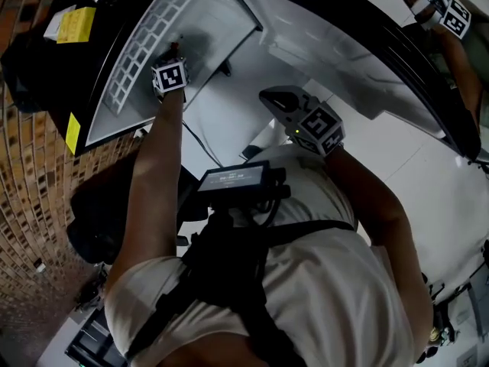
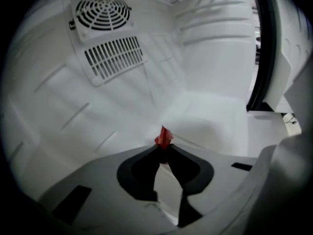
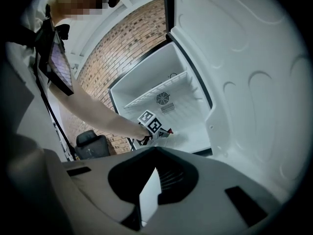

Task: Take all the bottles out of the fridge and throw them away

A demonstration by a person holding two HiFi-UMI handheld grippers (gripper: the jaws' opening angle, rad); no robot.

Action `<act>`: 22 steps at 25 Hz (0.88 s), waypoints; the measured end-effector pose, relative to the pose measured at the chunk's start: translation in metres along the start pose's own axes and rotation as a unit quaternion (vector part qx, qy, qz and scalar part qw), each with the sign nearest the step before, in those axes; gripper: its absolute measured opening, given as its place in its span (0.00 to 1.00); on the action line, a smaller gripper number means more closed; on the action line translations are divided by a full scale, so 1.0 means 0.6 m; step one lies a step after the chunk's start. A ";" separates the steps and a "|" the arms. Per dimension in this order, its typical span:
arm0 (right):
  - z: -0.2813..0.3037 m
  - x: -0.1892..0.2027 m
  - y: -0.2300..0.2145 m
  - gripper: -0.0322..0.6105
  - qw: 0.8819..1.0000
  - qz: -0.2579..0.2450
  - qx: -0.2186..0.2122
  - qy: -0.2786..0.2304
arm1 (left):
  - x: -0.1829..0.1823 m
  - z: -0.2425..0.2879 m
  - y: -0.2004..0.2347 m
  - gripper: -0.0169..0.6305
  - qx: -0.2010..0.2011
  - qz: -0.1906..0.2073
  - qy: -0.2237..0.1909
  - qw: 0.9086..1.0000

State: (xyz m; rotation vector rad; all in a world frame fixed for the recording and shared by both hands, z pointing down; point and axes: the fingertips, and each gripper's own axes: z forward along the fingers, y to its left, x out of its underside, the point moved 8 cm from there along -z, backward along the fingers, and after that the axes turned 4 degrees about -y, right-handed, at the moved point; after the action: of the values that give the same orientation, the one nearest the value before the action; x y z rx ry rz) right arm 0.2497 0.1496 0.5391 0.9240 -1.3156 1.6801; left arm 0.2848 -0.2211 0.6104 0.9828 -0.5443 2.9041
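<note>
Left gripper view is showing the left gripper [image 2: 163, 150] sitting deep inside the fridge [image 2: 210, 58], its jaws pressing together on a small red scrap [image 2: 164, 136] that is sticking up past the tips. Whether that scrap belongs to a bottle I cannot tell. No bottle is showing anywhere in the fridge: the floor and the back wall under the fan grille [image 2: 102, 11] are lying bare ahead of the jaws, so no long axis is offering itself to line up with. The right gripper [image 3: 155, 153] is hanging outside the fridge, beside the open door [image 3: 244, 82], jaws pressing together on nothing. The left one is plainly the nearer to the fridge floor. Room is looking ample: the fridge walls are standing well apart from the left gripper, with only the wire shelf [image 3: 146, 96] above it to avoid when coming out.
</note>
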 end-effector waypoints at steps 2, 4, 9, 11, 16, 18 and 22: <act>0.012 0.000 0.008 0.03 1.000 0.006 -0.009 -0.003 | 0.003 -0.032 -0.014 0.14 0.013 -0.004 -0.026 1.000; 0.028 -0.004 0.017 0.03 1.000 0.007 -0.024 -0.009 | 0.007 -0.067 -0.028 0.14 0.030 -0.013 -0.051 0.998; 0.050 -0.012 0.031 0.03 0.999 -0.006 -0.043 -0.018 | 0.007 -0.177 -0.089 0.14 0.087 -0.014 -0.156 0.984; 0.055 -0.016 0.037 0.03 0.999 -0.006 -0.044 -0.020 | 0.018 -0.228 -0.106 0.14 0.101 -0.019 -0.194 0.976; 0.061 -0.037 0.037 0.03 0.999 -0.021 -0.043 -0.024 | 0.063 -0.324 -0.117 0.14 0.128 -0.071 -0.250 0.957; 0.067 -0.042 0.041 0.03 0.998 -0.030 -0.046 -0.026 | 0.083 -0.352 -0.113 0.14 0.144 -0.087 -0.271 0.948; 0.083 -0.046 0.067 0.03 0.997 -0.034 -0.055 -0.031 | 0.123 -0.400 -0.085 0.14 0.190 -0.168 -0.323 0.912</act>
State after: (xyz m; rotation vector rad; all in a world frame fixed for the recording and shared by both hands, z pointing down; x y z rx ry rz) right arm 0.2285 0.0907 0.5081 0.9507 -1.3882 1.5224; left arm 0.0925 -0.0994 0.4930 1.8882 0.2016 2.3688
